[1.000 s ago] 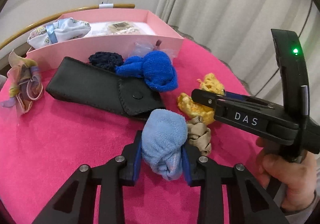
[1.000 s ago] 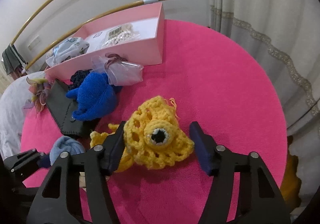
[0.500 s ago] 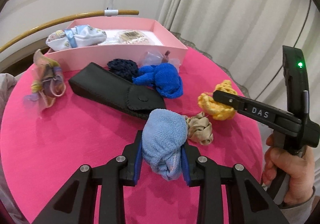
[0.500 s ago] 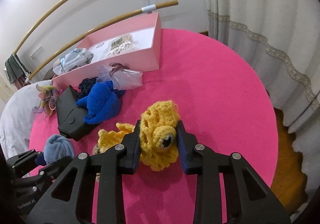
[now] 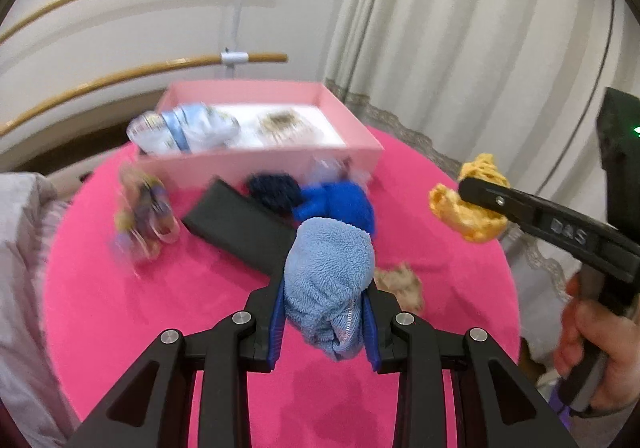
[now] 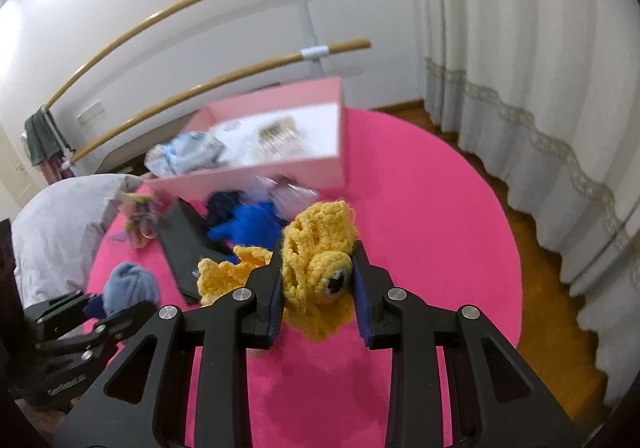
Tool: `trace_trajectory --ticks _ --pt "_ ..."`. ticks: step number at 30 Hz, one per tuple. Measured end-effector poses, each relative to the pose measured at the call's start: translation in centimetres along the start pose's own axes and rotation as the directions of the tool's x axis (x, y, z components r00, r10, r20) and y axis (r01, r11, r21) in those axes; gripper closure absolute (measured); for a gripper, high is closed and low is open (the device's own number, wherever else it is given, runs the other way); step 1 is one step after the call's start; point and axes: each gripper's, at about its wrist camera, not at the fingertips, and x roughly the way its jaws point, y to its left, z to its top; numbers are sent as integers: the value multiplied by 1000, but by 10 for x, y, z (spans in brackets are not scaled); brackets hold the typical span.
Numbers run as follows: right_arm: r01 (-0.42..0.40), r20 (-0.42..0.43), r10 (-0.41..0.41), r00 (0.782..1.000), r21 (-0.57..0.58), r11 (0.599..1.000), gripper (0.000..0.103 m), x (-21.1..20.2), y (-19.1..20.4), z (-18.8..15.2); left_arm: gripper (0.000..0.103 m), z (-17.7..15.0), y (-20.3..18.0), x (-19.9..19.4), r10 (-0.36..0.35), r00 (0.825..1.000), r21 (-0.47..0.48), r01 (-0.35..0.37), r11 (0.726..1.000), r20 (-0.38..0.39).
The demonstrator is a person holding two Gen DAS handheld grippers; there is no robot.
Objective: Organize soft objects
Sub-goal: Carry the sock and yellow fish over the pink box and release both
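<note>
Now, left tongs (image 5: 324,322): clamped on the light blue terry bundle (image 5: 328,280), held above the desk (image 5: 120,308).
Right tongs (image 6: 318,288): closed on the yellow crochet toy (image 6: 316,264), its stitched eye facing the right pad; the toy is off the pink desk surface (its loose tail hangs out to the left).
Right tongs from the left view (image 5: 472,188): the same yellow toy sits in the air at the right side, a hand (image 5: 592,352) on the handle.
Pink box (image 5: 264,164): at the far side of the desk, open, with a pale printed cloth bundle (image 5: 184,128) inside on its left and something small and pale beside it (too blurred to name).
Before the box: a royal blue knit piece (image 5: 340,200), a dark navy knit piece (image 5: 272,188), a black pouch (image 5: 236,228).
Beige scrunchie (image 5: 400,280): lying on the desk just right of the left tongs.
Multicolour fabric bow (image 5: 144,212): on the desk, left of the pouch, blurred.
</note>
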Motion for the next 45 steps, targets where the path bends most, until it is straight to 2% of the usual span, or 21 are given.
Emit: trace_trajectory --ticks 5,11,17,21,28,34,39,45 --pt "-42 32 44 999 -64 997 76 0 27 29 74 36 10 -5 90 994 16 -91 996 55" --pt "-67 58 73 996 -98 993 76 13 46 65 74 82 21 -12 179 975 15 -182 983 129" --pt "-82 51 88 995 -108 991 76 37 50 96 74 117 25 -5 222 962 10 -227 974 162" --pt "-80 36 85 996 -105 991 76 60 47 118 74 142 29 17 239 958 1 -242 970 161" --pt "-74 1 75 997 -99 992 76 103 39 158 74 190 40 72 262 956 -13 -262 965 131" --pt "-65 -67 58 996 -104 992 76 153 38 187 74 240 64 137 266 962 -34 -264 964 56" --pt "-62 -126 50 991 -95 994 76 191 37 197 74 279 78 186 265 964 -35 -265 964 -6" --pt "-64 -177 51 983 -67 996 75 226 26 206 74 311 91 223 263 964 -43 -265 963 -47"
